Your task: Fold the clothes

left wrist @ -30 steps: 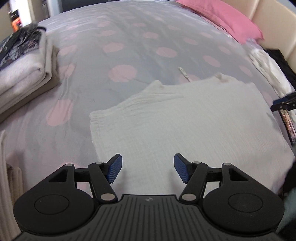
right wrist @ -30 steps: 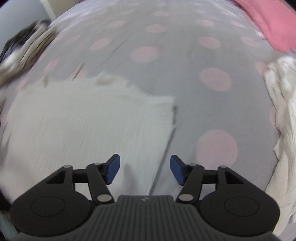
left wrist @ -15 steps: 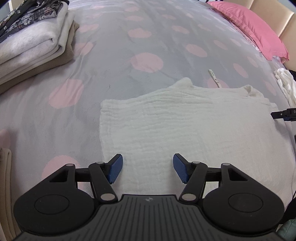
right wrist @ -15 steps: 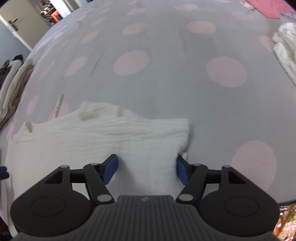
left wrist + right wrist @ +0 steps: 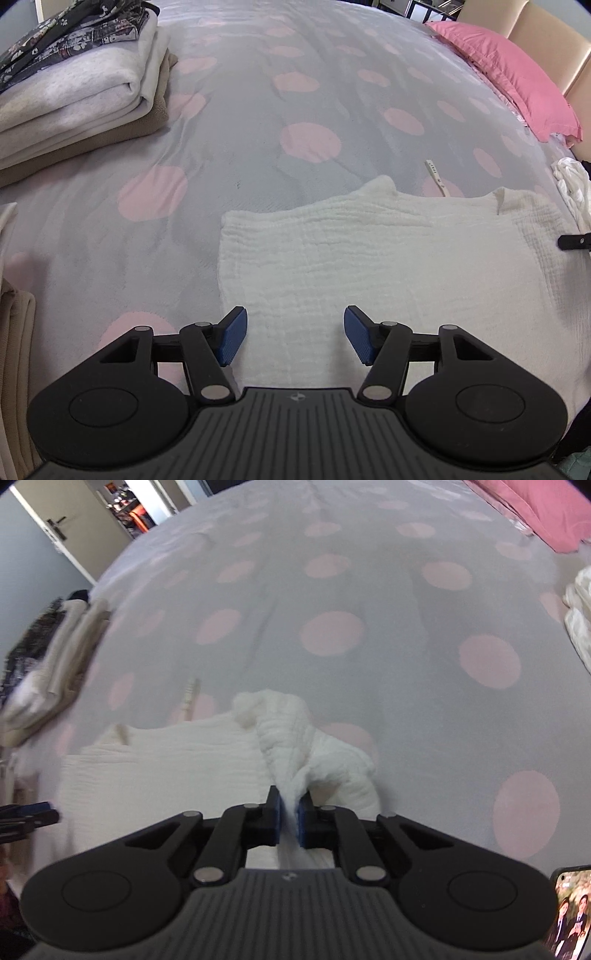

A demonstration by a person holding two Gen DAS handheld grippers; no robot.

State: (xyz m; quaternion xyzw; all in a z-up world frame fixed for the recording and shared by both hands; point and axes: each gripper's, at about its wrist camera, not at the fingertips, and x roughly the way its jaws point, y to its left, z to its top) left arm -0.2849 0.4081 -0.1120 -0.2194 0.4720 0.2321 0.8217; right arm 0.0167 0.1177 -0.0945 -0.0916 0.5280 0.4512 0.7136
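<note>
A white crinkled garment lies flat on the grey bedspread with pink dots. My left gripper hangs open just above the garment's near left part, with cloth below the gap and its pads clear of it. In the right wrist view, my right gripper is closing its jaws on the garment's right edge. The pads press on a pinched ridge of the white garment, which rises off the bed. The rest of it stays flat to the left.
A stack of folded clothes sits at the far left, and a beige folded piece at the near left edge. Far right are a pink pillow and crumpled white clothes. A small label strip lies beyond the garment. A phone lies near right.
My right gripper has shut on the garment's right edge and lifted it into a ridge. The left gripper has stayed open over the garment's near left part.
</note>
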